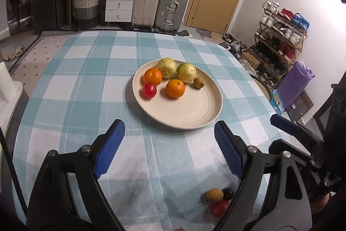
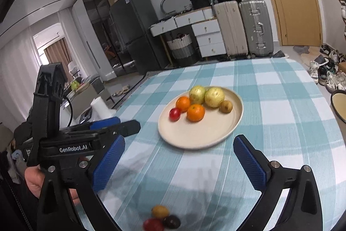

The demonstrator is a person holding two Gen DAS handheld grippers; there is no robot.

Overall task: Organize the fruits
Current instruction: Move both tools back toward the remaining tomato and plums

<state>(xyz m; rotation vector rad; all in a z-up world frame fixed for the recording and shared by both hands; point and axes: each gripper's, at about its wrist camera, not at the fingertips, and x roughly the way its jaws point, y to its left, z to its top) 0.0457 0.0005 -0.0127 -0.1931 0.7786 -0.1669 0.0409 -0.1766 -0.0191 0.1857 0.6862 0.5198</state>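
Observation:
A cream plate [image 1: 190, 109] [image 2: 207, 133] sits mid-table on the checked cloth. It holds two yellow-green guavas [image 1: 166, 67] [image 2: 214, 96], two oranges [image 1: 175, 88] [image 2: 195, 112], a red tomato [image 1: 149, 90] [image 2: 174, 114] and a small brown fruit [image 1: 198, 82] [image 2: 226, 106]. Near the front edge lie a yellow-brown fruit [image 1: 214, 194] [image 2: 160, 211], a red tomato [image 1: 219, 208] [image 2: 152, 224] and a dark fruit [image 1: 227, 193] [image 2: 172, 221]. My left gripper [image 1: 169, 129] is open and empty before the plate. My right gripper [image 2: 179, 144] is open and empty, above the loose fruits.
The right gripper's body [image 1: 302, 135] shows at the right of the left wrist view; the left gripper's body [image 2: 86, 133] is at the left of the right wrist view. A bowl rim [image 2: 338, 105] sits at the table's right edge. Suitcases [image 1: 160, 1] and a shoe rack [image 1: 281, 40] stand beyond.

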